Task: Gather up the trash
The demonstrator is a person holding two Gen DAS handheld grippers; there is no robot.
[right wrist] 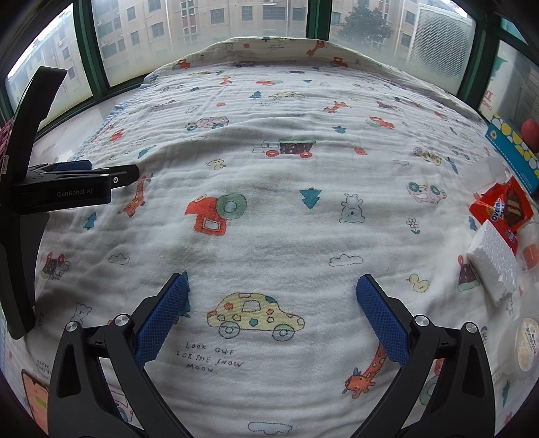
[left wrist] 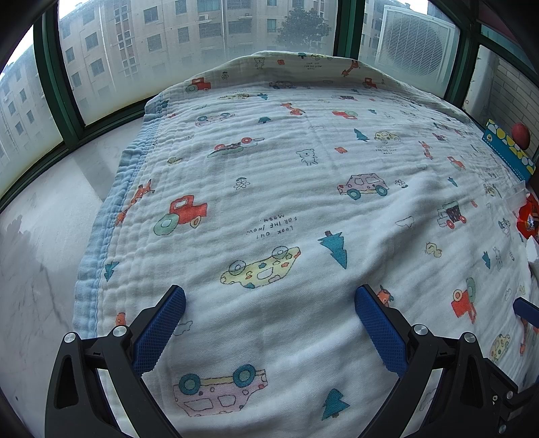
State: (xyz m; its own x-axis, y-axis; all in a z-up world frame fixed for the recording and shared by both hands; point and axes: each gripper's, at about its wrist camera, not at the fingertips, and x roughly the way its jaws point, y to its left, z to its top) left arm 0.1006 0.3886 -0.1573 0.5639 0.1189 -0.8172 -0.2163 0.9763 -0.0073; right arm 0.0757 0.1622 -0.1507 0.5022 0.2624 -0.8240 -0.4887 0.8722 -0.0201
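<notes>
Right wrist view shows my right gripper [right wrist: 272, 300] with its jaws spread wide and nothing between them, above a printed blanket [right wrist: 269, 175] that covers the desk. The middle of the blanket is free, with wide open cloth from the near edge up to the far edge under the window [right wrist: 202, 30]. The trash is gathered at the right edge: a red snack wrapper [right wrist: 502, 207], a white foam block [right wrist: 493, 264] touching its near side, a clear cup with orange content [right wrist: 530, 252] just beside them, and a round lidded cup [right wrist: 527, 347] nearer to me. Farther along the same edge lies a blue tissue box [right wrist: 512, 151] with a red apple [right wrist: 530, 133] behind it. My left gripper [right wrist: 129, 175] comes in from the left side, seen sideways, over the left part of the blanket.

In the left wrist view my left gripper [left wrist: 269, 303] is also wide open and holds nothing. At the left, the blanket's blue border [left wrist: 111, 215] ends on bare white marble [left wrist: 43, 236].
</notes>
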